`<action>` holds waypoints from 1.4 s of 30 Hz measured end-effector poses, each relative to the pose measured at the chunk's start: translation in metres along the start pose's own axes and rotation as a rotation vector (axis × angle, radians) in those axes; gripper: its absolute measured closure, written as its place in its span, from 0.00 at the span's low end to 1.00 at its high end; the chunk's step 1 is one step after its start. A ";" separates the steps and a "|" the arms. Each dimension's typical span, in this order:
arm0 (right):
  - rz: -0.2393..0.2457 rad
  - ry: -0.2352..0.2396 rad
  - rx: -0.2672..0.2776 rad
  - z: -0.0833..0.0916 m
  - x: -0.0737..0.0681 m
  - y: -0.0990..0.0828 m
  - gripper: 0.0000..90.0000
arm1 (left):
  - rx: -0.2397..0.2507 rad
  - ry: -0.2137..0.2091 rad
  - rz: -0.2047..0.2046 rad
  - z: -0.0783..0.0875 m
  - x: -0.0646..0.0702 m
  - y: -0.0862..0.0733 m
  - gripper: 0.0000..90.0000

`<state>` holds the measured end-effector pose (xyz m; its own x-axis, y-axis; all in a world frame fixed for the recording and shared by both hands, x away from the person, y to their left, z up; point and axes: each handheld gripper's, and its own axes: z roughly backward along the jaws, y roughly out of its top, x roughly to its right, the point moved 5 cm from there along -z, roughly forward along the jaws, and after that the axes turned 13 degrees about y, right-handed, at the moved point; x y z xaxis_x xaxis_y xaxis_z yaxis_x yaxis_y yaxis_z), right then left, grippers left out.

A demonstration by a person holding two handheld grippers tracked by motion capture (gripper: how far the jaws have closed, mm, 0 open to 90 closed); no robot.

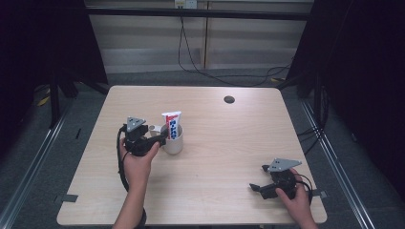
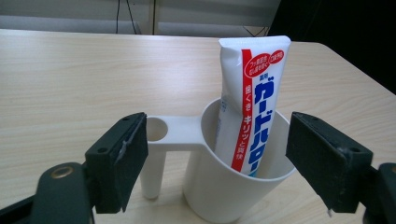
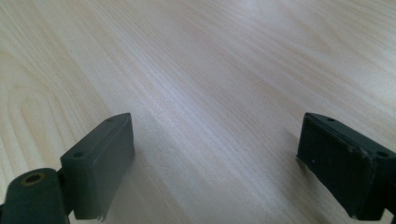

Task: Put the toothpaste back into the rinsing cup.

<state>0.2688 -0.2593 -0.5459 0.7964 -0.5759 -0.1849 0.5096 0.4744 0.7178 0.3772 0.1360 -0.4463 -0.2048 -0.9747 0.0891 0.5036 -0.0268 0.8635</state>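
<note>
Your right gripper (image 1: 258, 189) rests nearest you on the pale wood-grain desk (image 1: 229, 143), its matte black fingers (image 3: 100, 163) spread wide over bare wood. Farther off, your left gripper (image 1: 162, 138) has its fingers (image 2: 116, 158) apart, flanking one smooth white plastic cup (image 2: 233, 186) with a side tube. In it stands one glossy tube (image 2: 250, 102) of toothpaste, flat-ended.

The right hand-held gripper (image 3: 215, 158) has its two black jaws spread wide apart. Between and ahead of them lies bare pale wood-grain counter (image 3: 210, 70).
</note>
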 end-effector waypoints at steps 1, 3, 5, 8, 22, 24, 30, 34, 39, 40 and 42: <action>0.000 0.000 0.000 0.000 0.000 0.000 0.12 | -0.001 -0.004 0.001 0.000 -0.001 -0.001 0.23; 0.000 0.000 0.000 0.000 0.000 0.000 0.12 | 0.001 -0.004 0.000 0.002 -0.003 -0.002 0.23; 0.000 0.000 0.000 0.000 0.000 0.000 0.12 | -0.003 -0.007 0.000 0.003 -0.004 -0.003 0.22; 0.000 0.000 0.000 0.000 0.000 0.000 0.12 | 0.001 -0.006 0.001 0.005 -0.007 -0.004 0.21; 0.001 0.000 0.000 0.000 0.000 0.000 0.12 | -0.012 0.005 0.005 0.008 -0.021 -0.019 0.21; 0.000 0.000 0.000 0.000 0.000 0.000 0.12 | -0.012 0.005 0.005 0.008 -0.023 -0.021 0.21; 0.000 0.000 0.000 0.000 0.000 0.000 0.12 | -0.021 0.008 -0.006 0.008 -0.027 -0.030 0.21; 0.000 0.000 0.000 0.000 0.000 0.000 0.12 | -0.032 0.016 -0.009 0.008 -0.031 -0.035 0.21; 0.001 0.000 0.000 0.000 0.000 0.000 0.12 | -0.033 0.023 -0.008 0.009 -0.035 -0.039 0.21; 0.001 0.000 0.000 0.000 0.000 0.000 0.12 | -0.038 0.023 -0.008 0.008 -0.037 -0.043 0.21; 0.001 0.000 0.000 0.000 0.000 0.000 0.12 | -0.040 0.025 -0.008 0.009 -0.037 -0.045 0.21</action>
<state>0.2689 -0.2593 -0.5459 0.7968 -0.5756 -0.1840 0.5089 0.4748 0.7181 0.3552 0.1755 -0.4838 -0.1883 -0.9796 0.0698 0.5352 -0.0428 0.8436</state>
